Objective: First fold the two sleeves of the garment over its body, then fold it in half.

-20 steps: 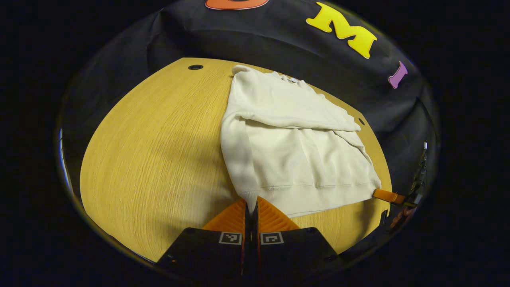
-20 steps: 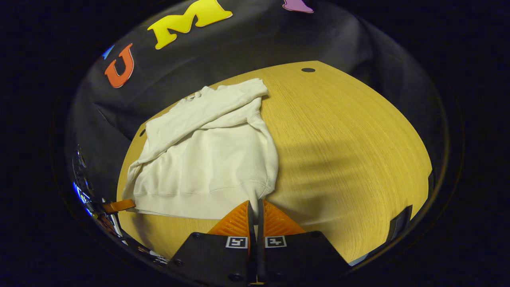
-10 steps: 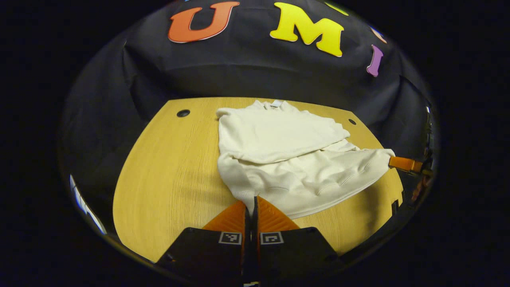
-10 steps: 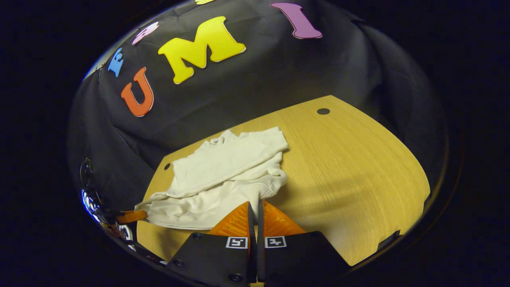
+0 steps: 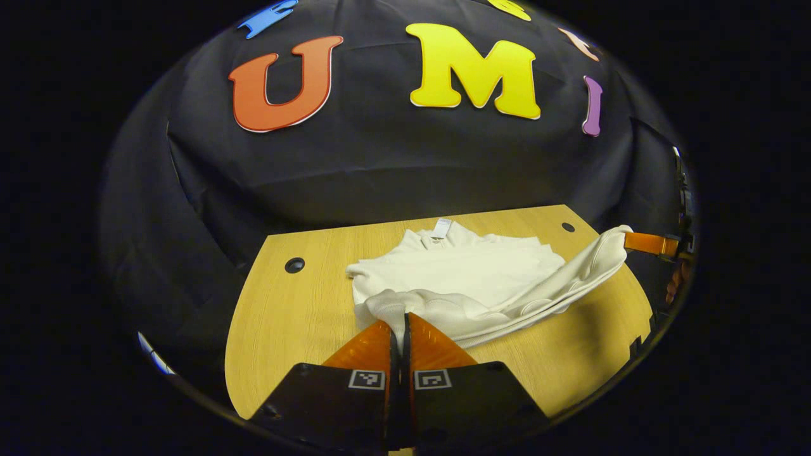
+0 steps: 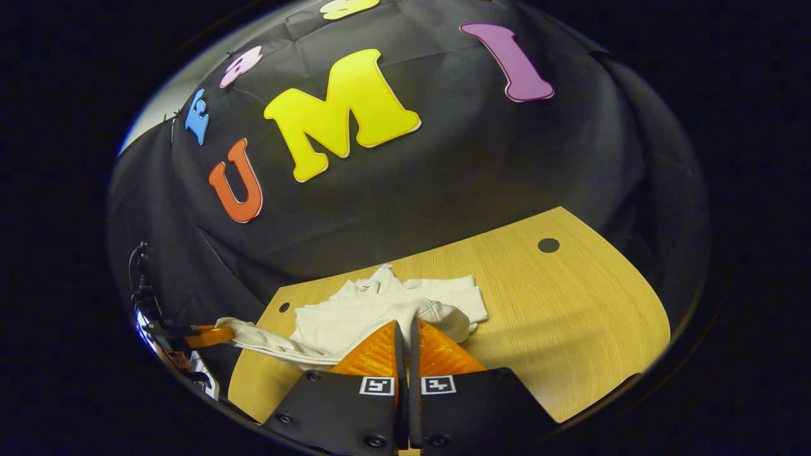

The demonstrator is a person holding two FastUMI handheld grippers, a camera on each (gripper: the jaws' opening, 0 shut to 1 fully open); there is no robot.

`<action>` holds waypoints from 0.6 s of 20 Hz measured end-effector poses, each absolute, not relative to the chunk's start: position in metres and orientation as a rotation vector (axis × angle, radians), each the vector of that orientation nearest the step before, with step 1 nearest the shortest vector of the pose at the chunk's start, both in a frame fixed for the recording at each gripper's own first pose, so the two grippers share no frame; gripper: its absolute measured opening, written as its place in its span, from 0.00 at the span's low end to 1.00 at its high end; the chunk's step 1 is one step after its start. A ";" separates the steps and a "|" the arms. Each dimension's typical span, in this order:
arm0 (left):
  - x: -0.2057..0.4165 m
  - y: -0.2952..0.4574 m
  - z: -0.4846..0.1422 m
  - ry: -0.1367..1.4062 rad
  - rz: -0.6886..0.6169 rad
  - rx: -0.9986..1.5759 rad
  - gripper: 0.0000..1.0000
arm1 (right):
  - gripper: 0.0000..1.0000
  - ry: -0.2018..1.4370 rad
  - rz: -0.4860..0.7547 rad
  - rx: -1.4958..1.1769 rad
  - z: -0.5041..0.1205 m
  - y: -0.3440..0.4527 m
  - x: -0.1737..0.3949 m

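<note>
— Garment first: where is the cream-white knit sweatshirt point(image 5: 469, 278)?

— In the left gripper view it sits in the lower middle of the frame, on the light wooden table with round cable holes point(image 5: 291, 316). Its collar end, with a small white neck tag point(image 5: 441, 228), lies flat toward the top of the table; its ribbed hem edge is lifted off the wood and drawn over the body.

— Who holds the hem?

— Both tools. The left gripper point(image 5: 399, 329), at the bottom centre of its own view, has its fingers pressed together on one hem corner. At the right edge of that frame the other hem corner is stretched out to the right gripper point(image 5: 646, 244), which is clamped on it.

— And the right gripper view?

— The sweatshirt point(image 6: 380, 310) lies low and left of centre. The right gripper point(image 6: 405, 332) at the bottom centre is closed on the bunched ribbed hem. At the lower left edge, the left gripper point(image 6: 206, 335) pinches the far corner, with cloth sagging between the two.

— Around it?

— Bare table point(image 6: 570, 329) to the right, and the black cloth wall point(image 6: 443, 190) above.
</note>
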State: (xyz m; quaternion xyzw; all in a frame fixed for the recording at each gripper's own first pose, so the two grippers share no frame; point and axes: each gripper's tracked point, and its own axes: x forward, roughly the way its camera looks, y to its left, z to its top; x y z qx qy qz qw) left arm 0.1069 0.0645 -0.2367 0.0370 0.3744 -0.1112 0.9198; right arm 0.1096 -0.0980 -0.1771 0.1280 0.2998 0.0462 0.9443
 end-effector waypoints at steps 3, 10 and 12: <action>0.139 0.057 -0.238 0.774 -0.209 0.041 0.03 | 0.01 0.603 0.110 0.222 -0.174 -0.097 0.149; 0.197 0.050 -0.254 0.815 -0.182 -0.020 0.03 | 0.01 0.630 0.113 0.189 -0.184 -0.098 0.214; 0.210 0.051 -0.264 0.833 -0.175 -0.027 0.03 | 0.01 0.645 0.112 0.175 -0.194 -0.097 0.228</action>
